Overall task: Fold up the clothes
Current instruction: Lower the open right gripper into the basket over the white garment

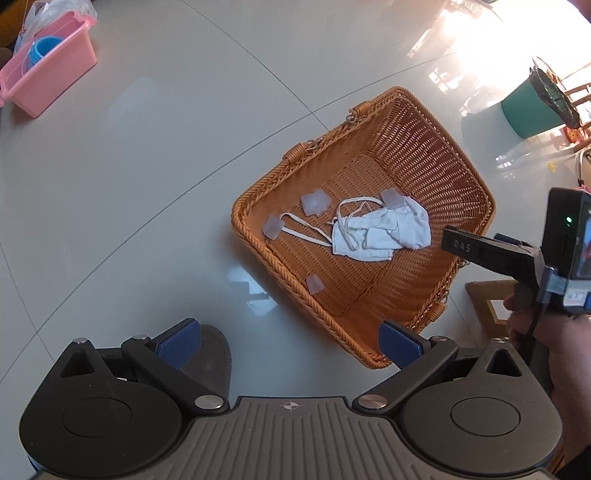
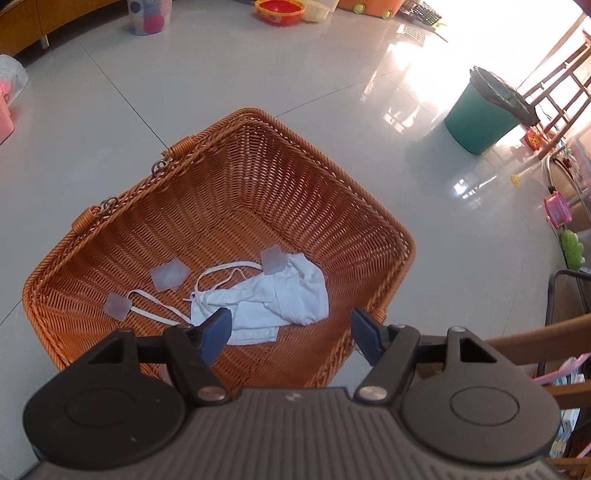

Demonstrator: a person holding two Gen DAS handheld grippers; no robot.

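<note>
A crumpled white garment (image 1: 384, 230) (image 2: 273, 301) with thin white straps lies on the bottom of an orange wicker basket (image 1: 258, 258) (image 2: 92, 258) standing on the pale tiled floor. My left gripper (image 1: 291, 347) hangs open above the floor at the basket's near corner, nothing between its blue pads. My right gripper (image 2: 291, 334) is open over the basket's near rim, just above the garment, holding nothing. In the left wrist view the right gripper (image 1: 454, 242) reaches in from the right, held by a hand (image 1: 554, 343).
Several translucent tape patches (image 2: 170, 274) stick to the basket's bottom. A pink bin (image 1: 51, 66) sits far left. A green waste bin (image 2: 480, 118) stands at the right near wooden chairs. Toys and tubs (image 2: 280, 11) line the far floor. A grey shoe (image 1: 210, 354) shows below my left gripper.
</note>
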